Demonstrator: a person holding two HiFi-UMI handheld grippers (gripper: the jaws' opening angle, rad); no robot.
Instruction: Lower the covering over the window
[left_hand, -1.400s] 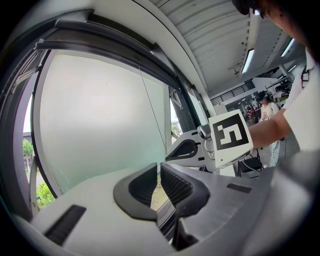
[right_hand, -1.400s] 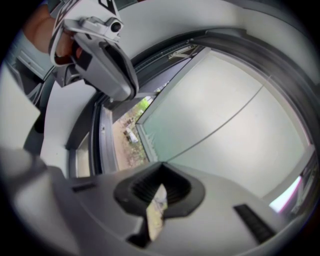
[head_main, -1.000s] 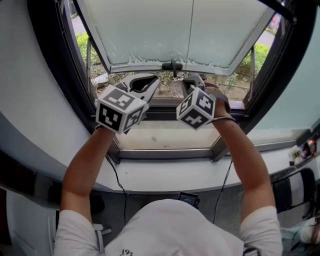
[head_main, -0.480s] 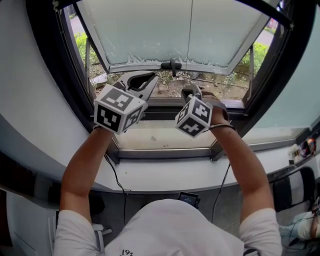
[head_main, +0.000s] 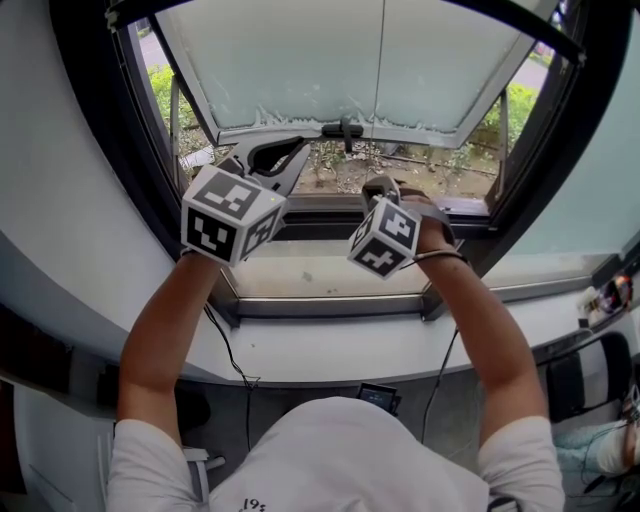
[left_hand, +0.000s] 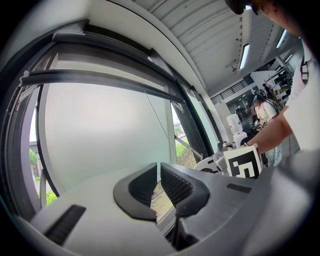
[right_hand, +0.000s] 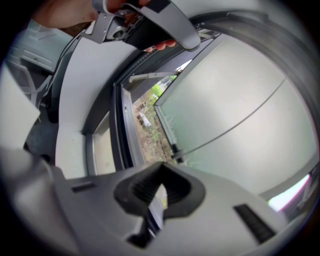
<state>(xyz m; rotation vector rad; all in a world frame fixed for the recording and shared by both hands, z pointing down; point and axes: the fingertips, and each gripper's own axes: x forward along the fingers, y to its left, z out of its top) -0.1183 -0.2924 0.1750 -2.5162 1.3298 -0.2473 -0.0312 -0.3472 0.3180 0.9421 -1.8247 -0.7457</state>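
**Mei:** What is the room like, and the surface under the hands?

**Jon:** There is a white sill (head_main: 330, 350) that curves below a dark window frame (head_main: 100, 130). A frosted pane (head_main: 300, 60) is tilted outward, with a black handle (head_main: 345, 130) on its lower edge. Bushes (head_main: 165, 90) and bare ground show outside under it. The left gripper view also shows a ribbed ceiling with strip lights (left_hand: 244, 55).

**Mei:** Where is the covering?

**Jon:** It is high up. Only its dark bottom bar (head_main: 545, 22) shows, at the top edge of the head view. A thin pull cord (head_main: 383, 60) hangs from there down in front of the pane.

**Mei:** And the claws?

**Jon:** The left claw (left_hand: 158, 170) is narrow, its tips almost together, and only the ground outside shows through the slit. It is level, in front of the pane. The right claw (right_hand: 161, 172) is closed and tilted down. A pale strip (right_hand: 159, 205) is pinched between its pads, and the cord runs toward it.

**Mei:** What differs from one second ago?

**Jon:** The right claw and its marker cube (head_main: 385, 238) are lower now, closer to the sill. The dark bar has come further down into view. The left claw is at nearly the same place, and the pane and the handle have not moved.
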